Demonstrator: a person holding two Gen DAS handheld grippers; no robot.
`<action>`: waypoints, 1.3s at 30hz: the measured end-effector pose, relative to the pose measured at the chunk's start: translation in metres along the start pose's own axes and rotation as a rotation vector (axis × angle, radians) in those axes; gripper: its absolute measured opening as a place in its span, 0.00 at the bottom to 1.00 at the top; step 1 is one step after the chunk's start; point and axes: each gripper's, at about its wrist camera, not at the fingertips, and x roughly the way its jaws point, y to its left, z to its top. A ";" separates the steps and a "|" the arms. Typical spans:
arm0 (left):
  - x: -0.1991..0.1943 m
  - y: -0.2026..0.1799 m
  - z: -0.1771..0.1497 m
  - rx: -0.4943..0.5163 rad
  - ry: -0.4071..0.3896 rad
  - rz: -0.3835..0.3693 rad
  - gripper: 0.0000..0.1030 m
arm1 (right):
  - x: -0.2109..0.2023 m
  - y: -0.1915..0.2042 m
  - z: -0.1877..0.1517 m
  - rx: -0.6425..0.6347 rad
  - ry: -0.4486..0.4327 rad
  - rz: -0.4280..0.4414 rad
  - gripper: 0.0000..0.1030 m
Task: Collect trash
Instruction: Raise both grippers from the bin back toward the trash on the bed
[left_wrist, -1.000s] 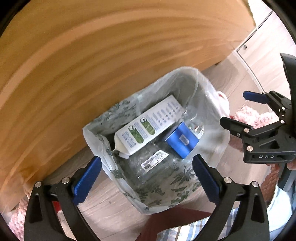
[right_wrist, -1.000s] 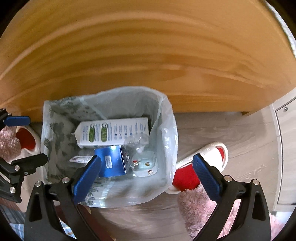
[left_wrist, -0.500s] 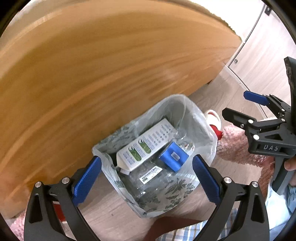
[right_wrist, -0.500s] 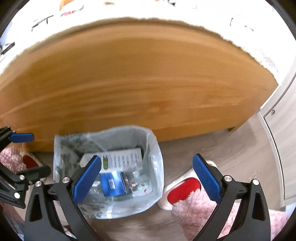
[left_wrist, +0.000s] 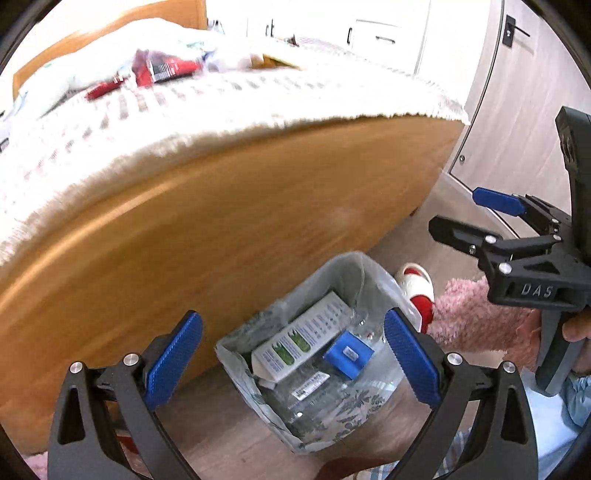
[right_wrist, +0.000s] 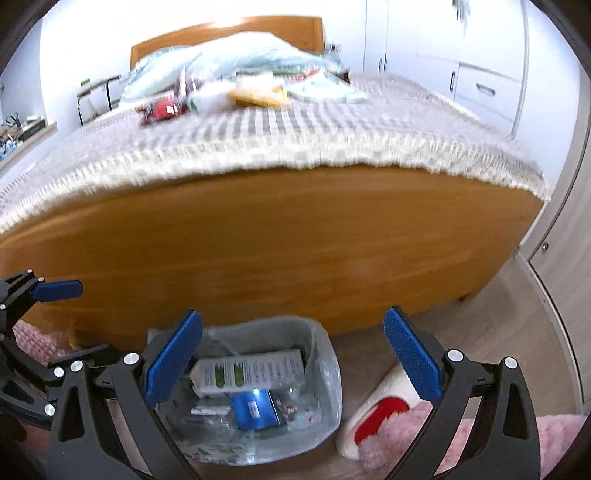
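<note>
- Left hand-held gripper (left_wrist: 293, 356): released, blue pads spread wide, nothing between them, hovering above the trash bin (left_wrist: 354, 266).
- Right hand-held gripper (right_wrist: 293, 356): likewise released and empty, also seen at 3 o'clock in the left wrist view, gripped by a hand (left_wrist: 578, 328) at the frame edge.
- Trash bin lined with a clear bag, standing on the wooden floor (right_wrist: 498, 332) just beside the bed's wooden footboard (right_wrist: 277, 240); at 6 o'clock in both views.
- Inside the bin: a white carton with green print (left_wrist: 301, 341) lying on its side, a blue box (left_wrist: 347, 354) at about 4 o'clock from the carton, clear plastic bottles (left_wrist: 306, 391) beneath, one with a barcode label.
- Same carton (right_wrist: 247, 373) and blue box (right_wrist: 255, 404) visible between the right gripper's pads.
- Bed above the footboard covered with a checked, fringed blanket (right_wrist: 295, 125).
- More trash on the bed, well apart from the bin, toward 12 o'clock: a red wrapper (right_wrist: 160, 109), a yellow packet (right_wrist: 258, 94), pale crumpled plastic (right_wrist: 208, 99); all blurred, details unclear.
- Red wrapper (left_wrist: 162, 68) at 11 o'clock in the left wrist view.
- White and red slipper (right_wrist: 373, 417) on the floor at 3 o'clock from the bin, near it, resting against a pink fluffy rug (right_wrist: 406, 439).
- Wardrobe doors (right_wrist: 480, 74) at 2 o'clock beyond the bed.
</note>
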 end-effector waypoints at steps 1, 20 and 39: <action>-0.005 0.001 0.001 0.001 -0.017 0.005 0.93 | -0.006 0.001 0.004 -0.002 -0.028 -0.004 0.92; -0.075 0.024 0.047 -0.059 -0.320 0.008 0.93 | -0.053 0.010 0.062 0.026 -0.349 0.148 0.92; -0.066 0.077 0.114 -0.127 -0.383 0.071 0.93 | -0.008 0.014 0.140 -0.058 -0.438 0.183 0.92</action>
